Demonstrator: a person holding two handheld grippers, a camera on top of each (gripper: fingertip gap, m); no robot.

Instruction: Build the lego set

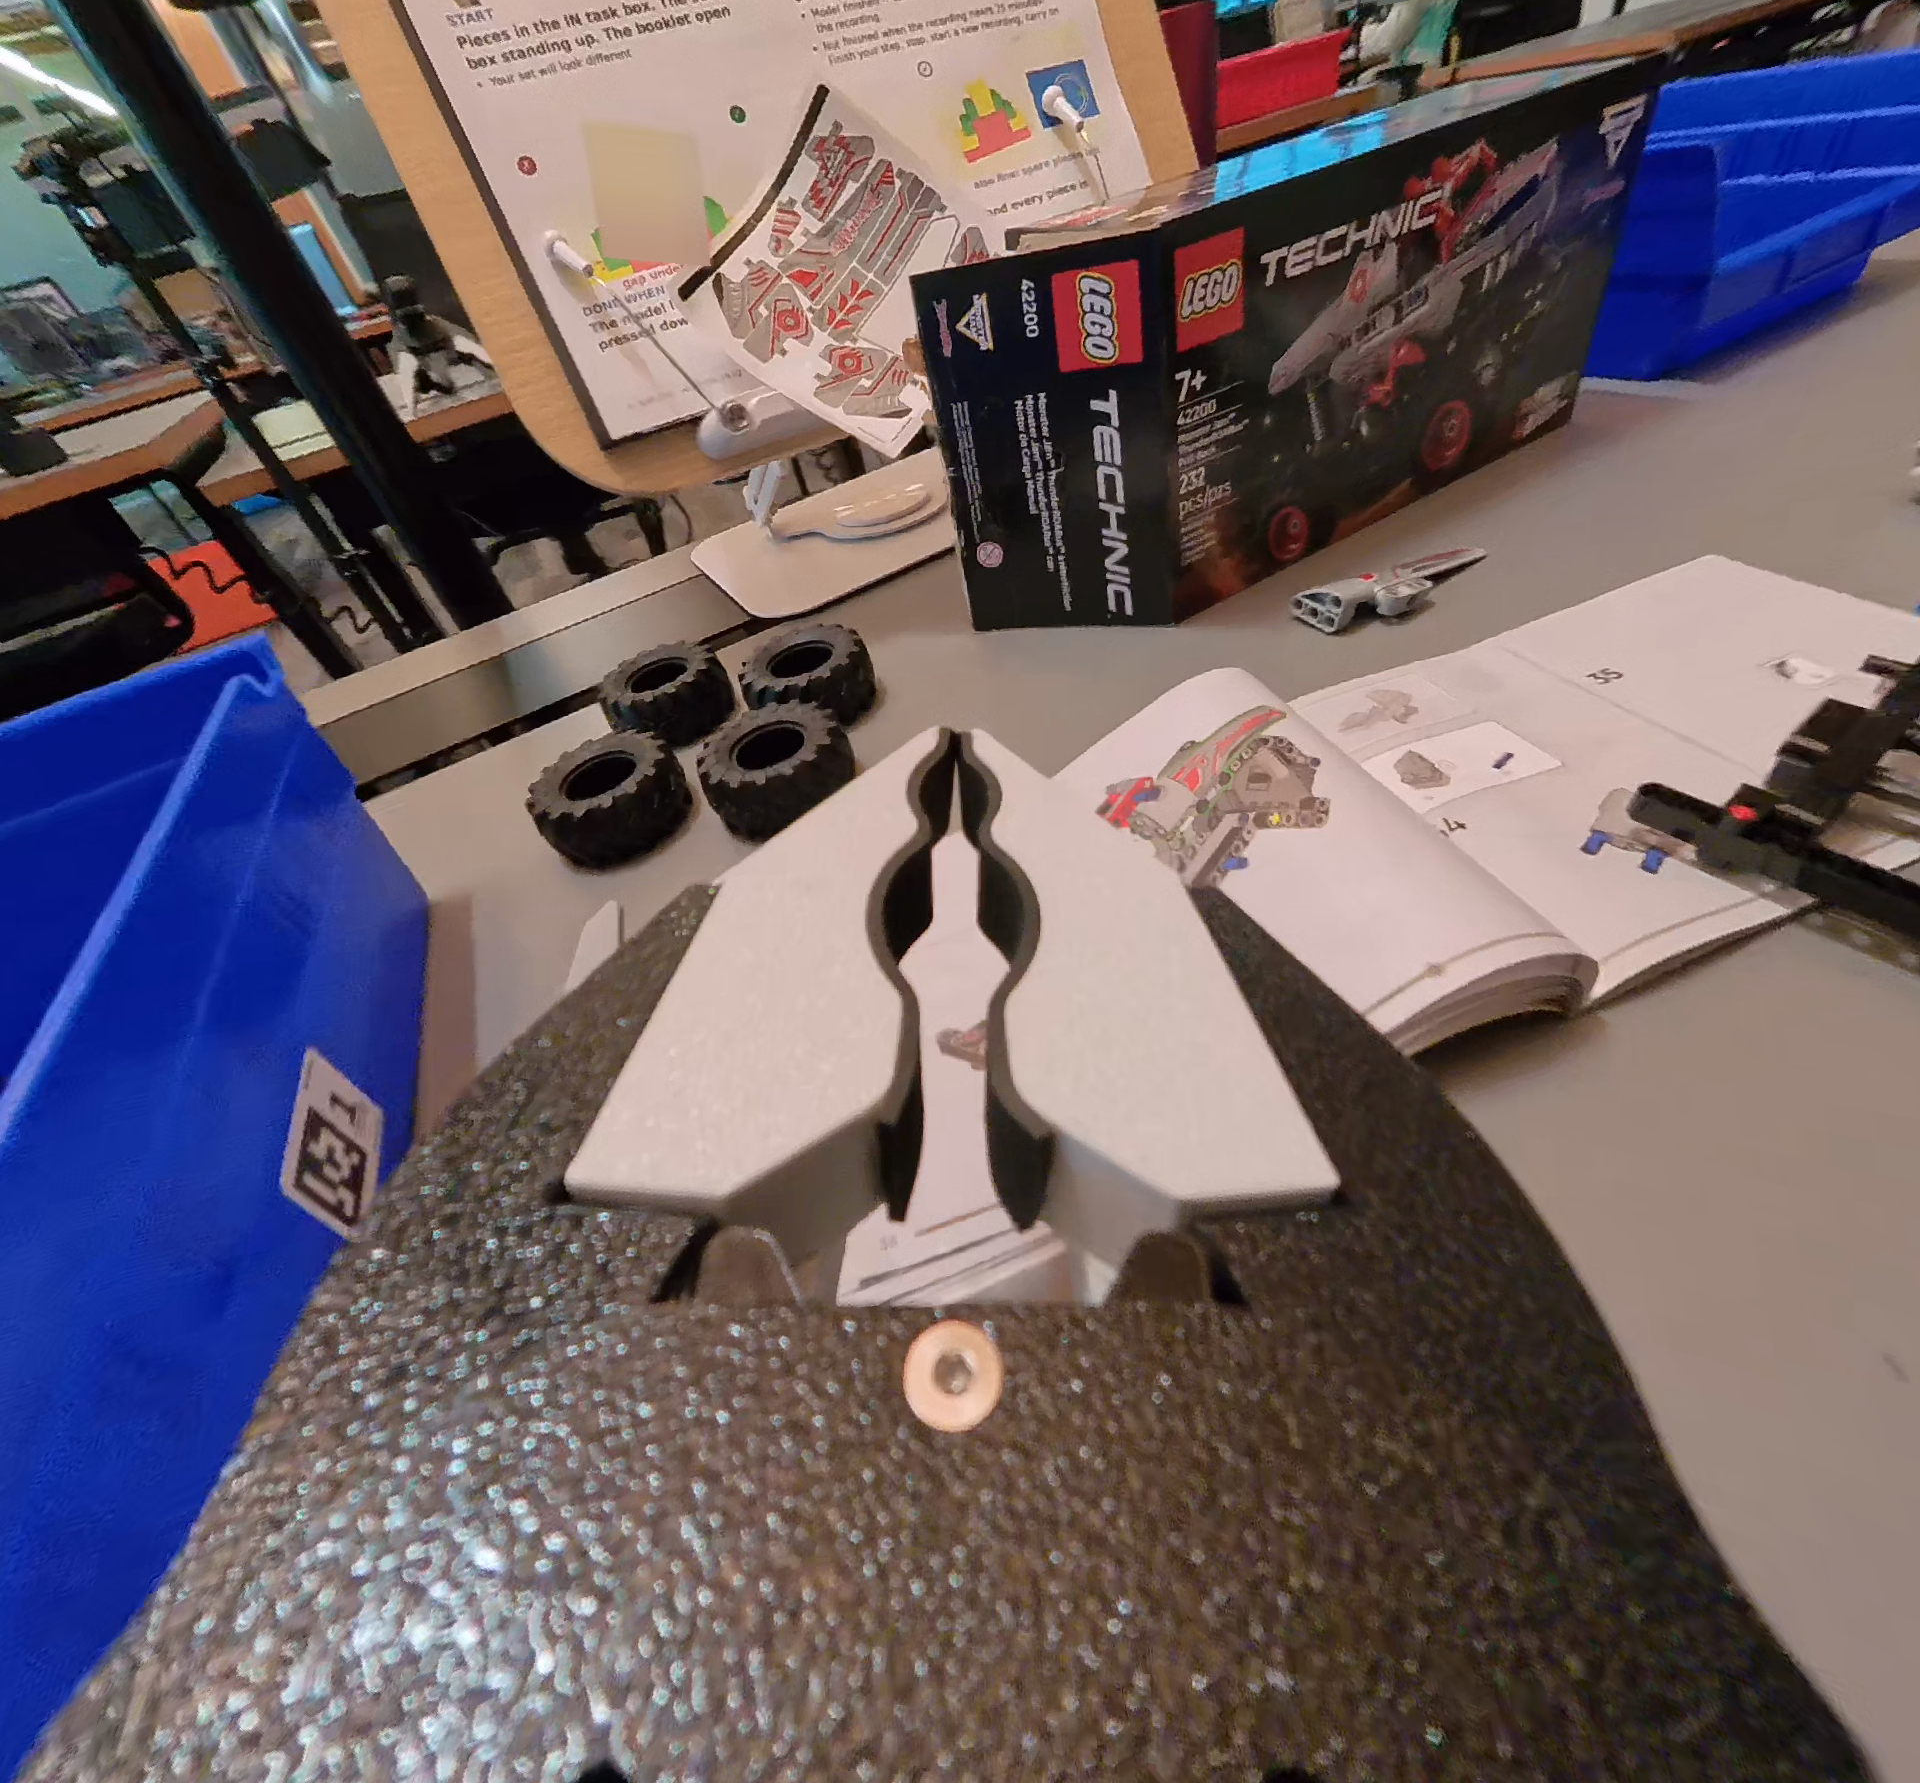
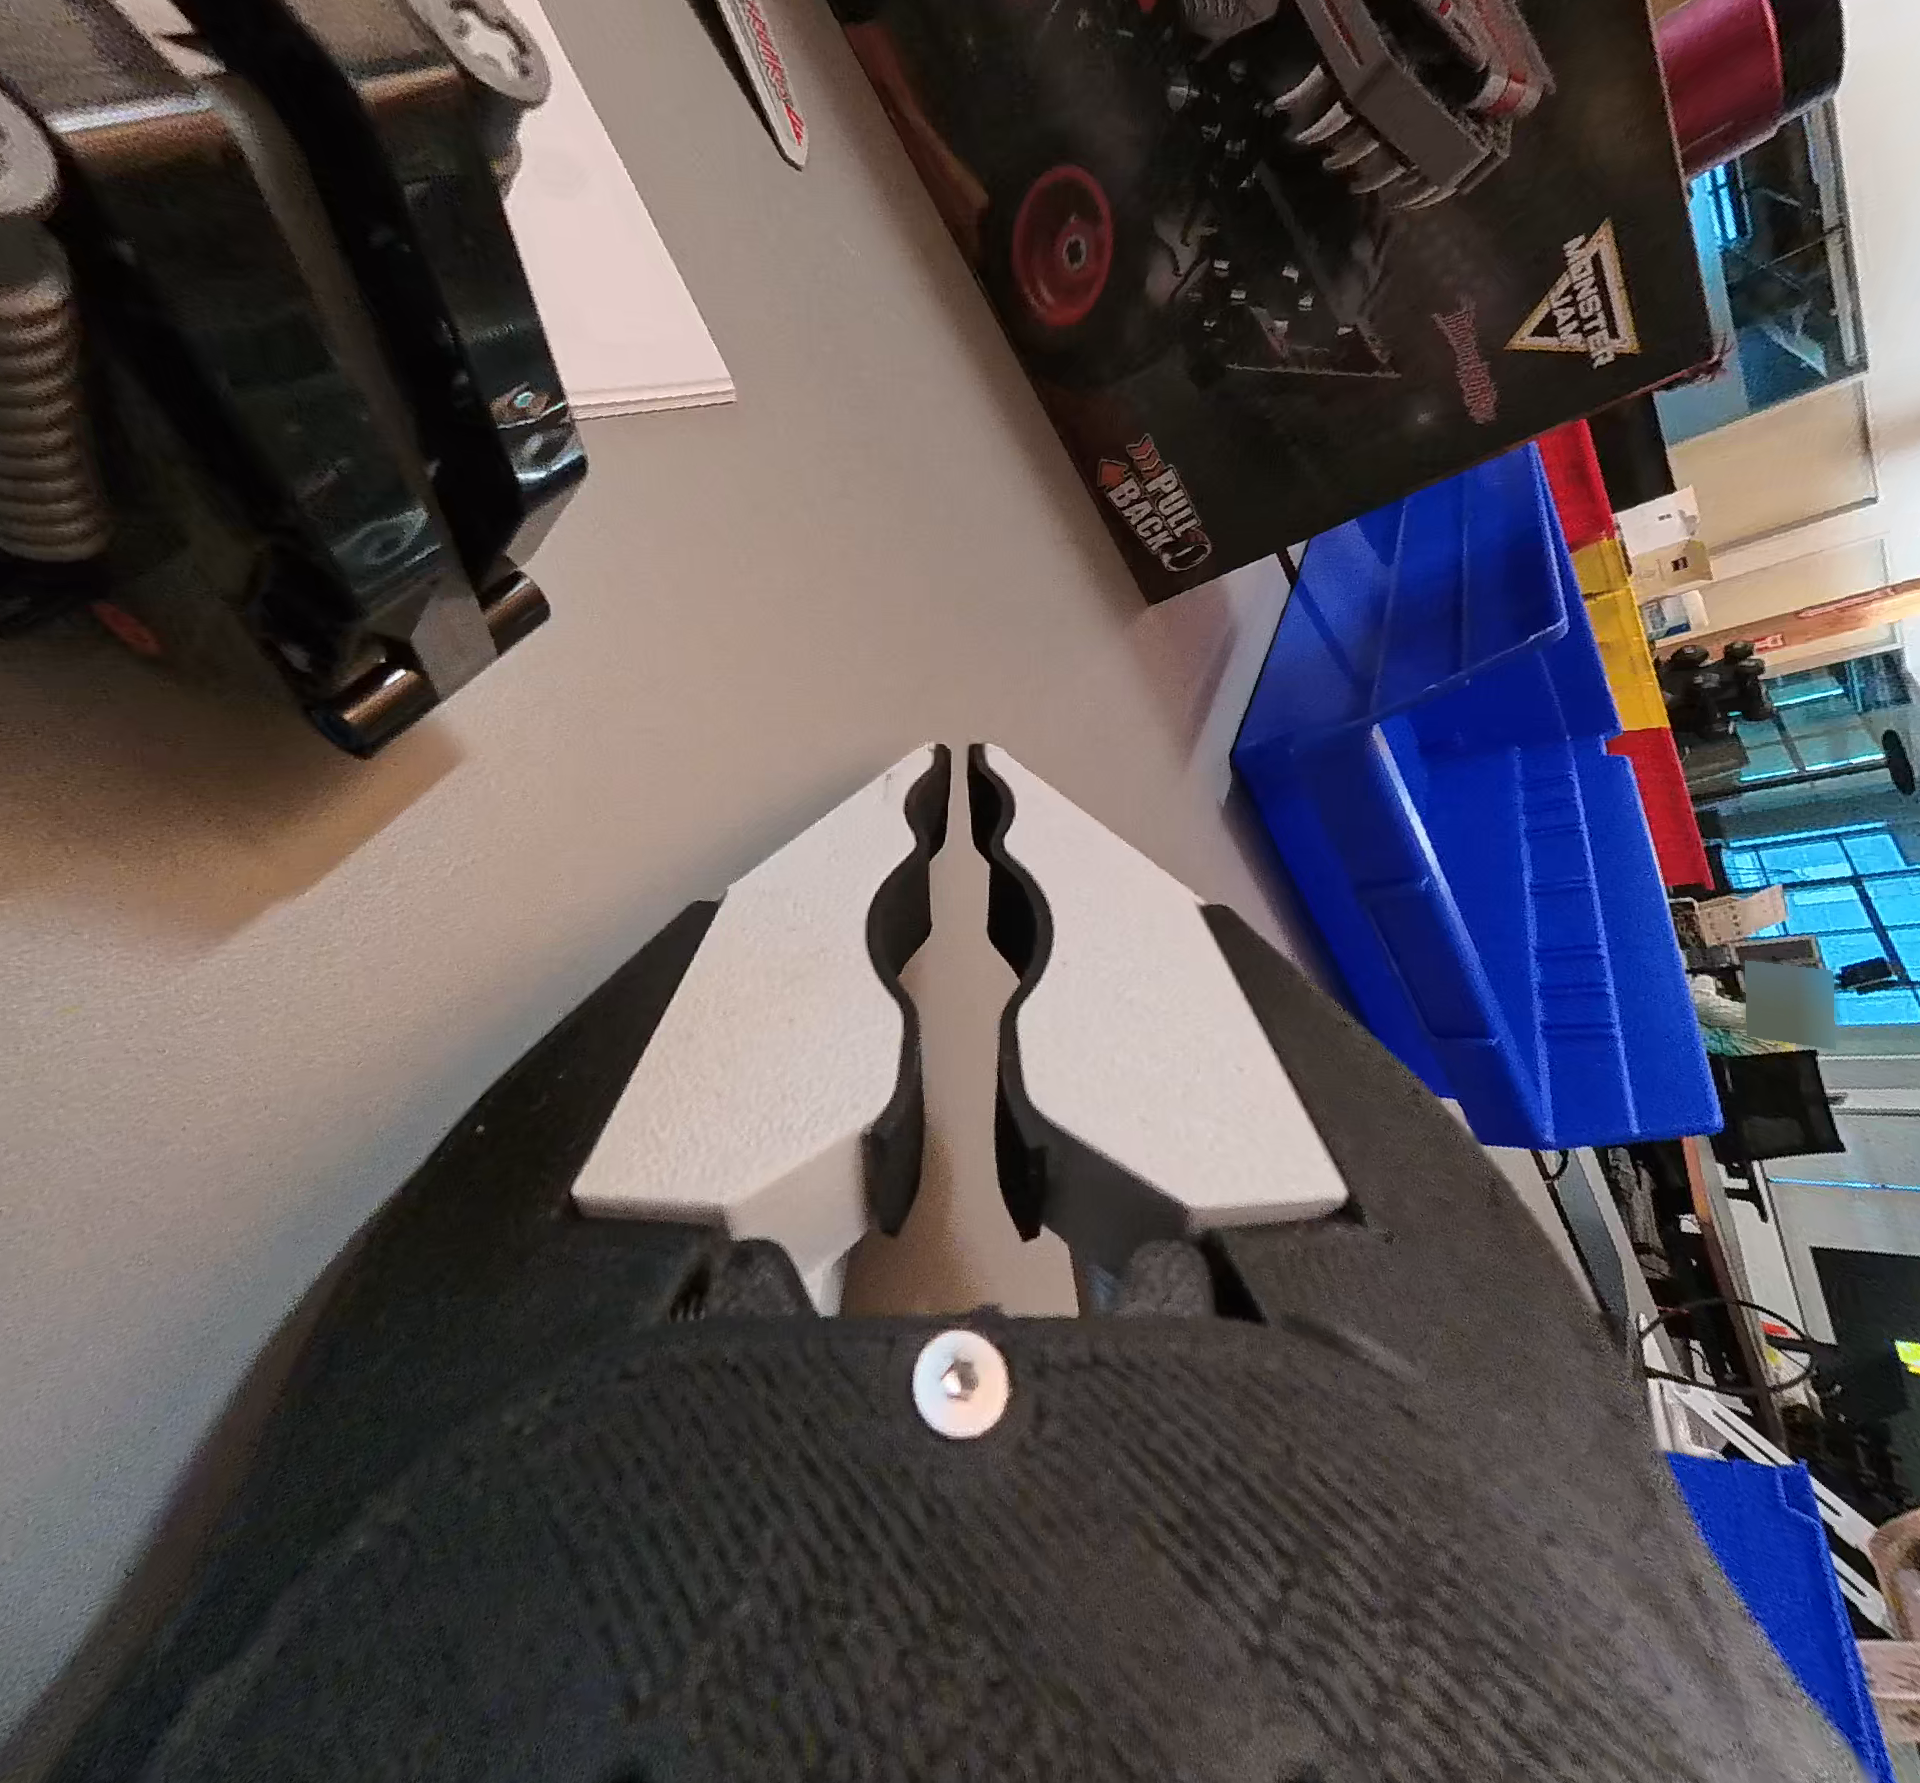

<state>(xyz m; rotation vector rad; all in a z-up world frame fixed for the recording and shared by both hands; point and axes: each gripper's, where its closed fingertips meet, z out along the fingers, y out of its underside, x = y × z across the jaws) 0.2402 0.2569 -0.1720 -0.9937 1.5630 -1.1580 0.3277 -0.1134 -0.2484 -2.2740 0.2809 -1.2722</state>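
Note:
My left gripper (image 1: 954,746) is shut and empty, hovering over the left page of the open instruction booklet (image 1: 1455,860). Several black tyres (image 1: 707,757) lie just beyond it to the left. A black partly built chassis (image 1: 1808,798) rests on the booklet's right page. My right gripper (image 2: 958,759) is shut and empty above the bare grey table (image 2: 727,694). The black chassis (image 2: 291,331) is close at its upper left, apart from the fingers. A small grey and red built piece (image 1: 1382,585) lies in front of the set's box (image 1: 1299,383).
A blue bin (image 1: 156,1006) stands close on the left, another blue bin (image 1: 1766,206) at the far right, also in the right wrist view (image 2: 1455,798). A sticker sheet (image 1: 831,279) leans on an instruction board (image 1: 727,71) behind the box. The gap from one gripper's tips to the other's is roughly 40 cm.

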